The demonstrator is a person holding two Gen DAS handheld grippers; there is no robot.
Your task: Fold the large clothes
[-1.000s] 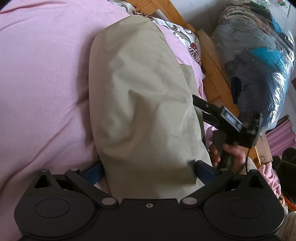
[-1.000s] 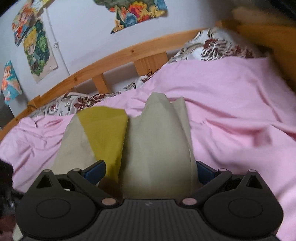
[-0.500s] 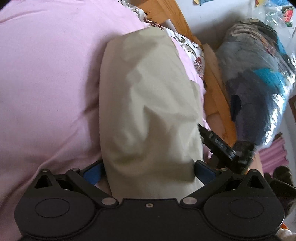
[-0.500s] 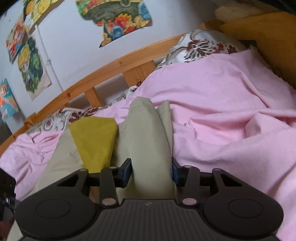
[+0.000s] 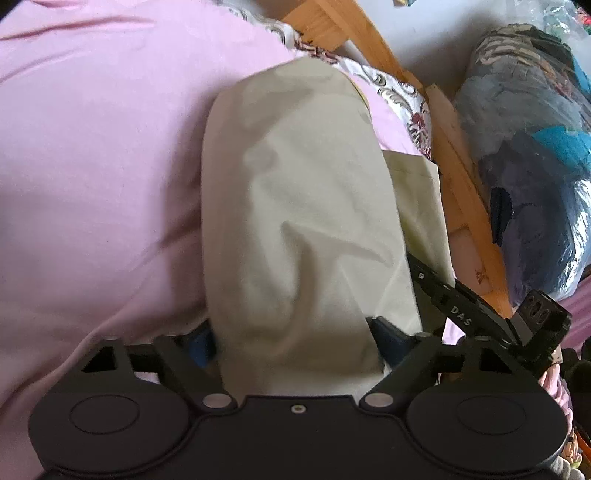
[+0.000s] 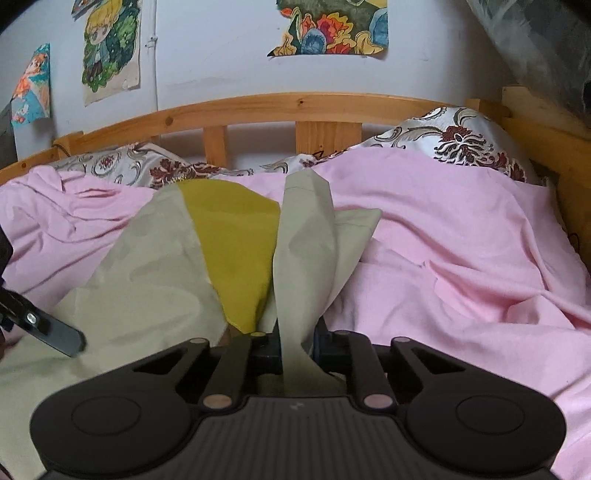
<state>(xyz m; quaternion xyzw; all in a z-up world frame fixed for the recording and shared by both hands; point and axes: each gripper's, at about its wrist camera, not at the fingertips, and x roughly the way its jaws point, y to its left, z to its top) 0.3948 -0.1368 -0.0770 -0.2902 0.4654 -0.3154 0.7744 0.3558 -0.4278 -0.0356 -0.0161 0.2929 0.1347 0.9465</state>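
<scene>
My left gripper [image 5: 295, 332]: jaws apart, beige garment [image 5: 295, 206] lying between them on pink bed sheet [image 5: 92, 166]. My right gripper [image 6: 297, 345]: jaws clamped on narrow fold of same garment. Right view alone shows mustard-yellow panel [image 6: 236, 251], wooden headboard [image 6: 295, 110], wall posters [image 6: 328, 27]. Left view alone shows bagged clothes [image 5: 528, 166]. Garment's near edge hidden under both gripper bodies.

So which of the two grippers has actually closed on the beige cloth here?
The right gripper: its jaws pinch a narrow fold of the beige garment. The left gripper stands wide, with cloth lying loose between its fingers.
</scene>
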